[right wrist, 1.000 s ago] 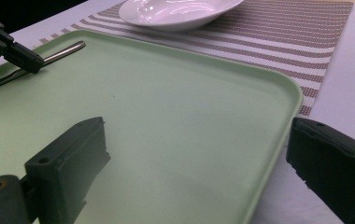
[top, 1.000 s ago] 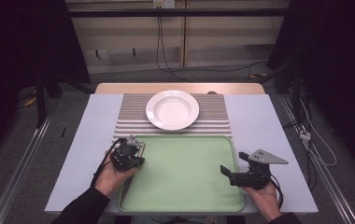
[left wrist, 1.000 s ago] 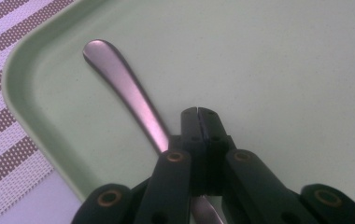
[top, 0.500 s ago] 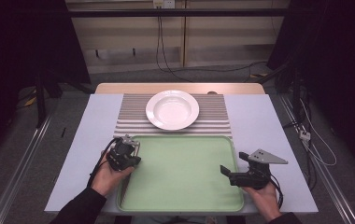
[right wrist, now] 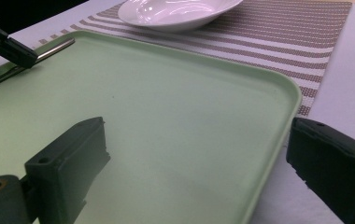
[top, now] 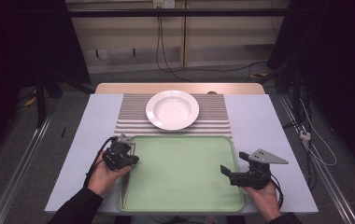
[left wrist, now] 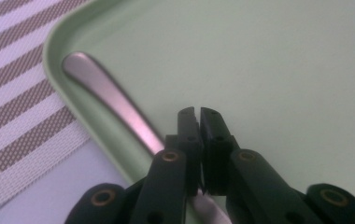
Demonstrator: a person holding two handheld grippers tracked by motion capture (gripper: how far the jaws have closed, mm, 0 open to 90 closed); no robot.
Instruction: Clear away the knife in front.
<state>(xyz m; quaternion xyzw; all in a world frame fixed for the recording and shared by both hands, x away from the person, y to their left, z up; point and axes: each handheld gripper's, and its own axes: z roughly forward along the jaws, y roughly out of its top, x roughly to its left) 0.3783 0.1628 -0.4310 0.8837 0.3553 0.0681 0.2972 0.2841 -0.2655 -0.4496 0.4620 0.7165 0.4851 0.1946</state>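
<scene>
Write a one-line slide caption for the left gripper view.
Left gripper, jaws nearly shut, poised over a metal utensil handle lying along the green tray's rim.

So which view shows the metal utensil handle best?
Left gripper view: the utensil handle lies large along the tray edge. High view shows a thin sliver; right gripper view shows its far tip.

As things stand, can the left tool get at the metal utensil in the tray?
Probably yes. The left tool, jaws nearly shut, hangs right above the metal utensil, which lies along the green tray wall. That wall crowds one side; otherwise nothing blocks it.
</scene>
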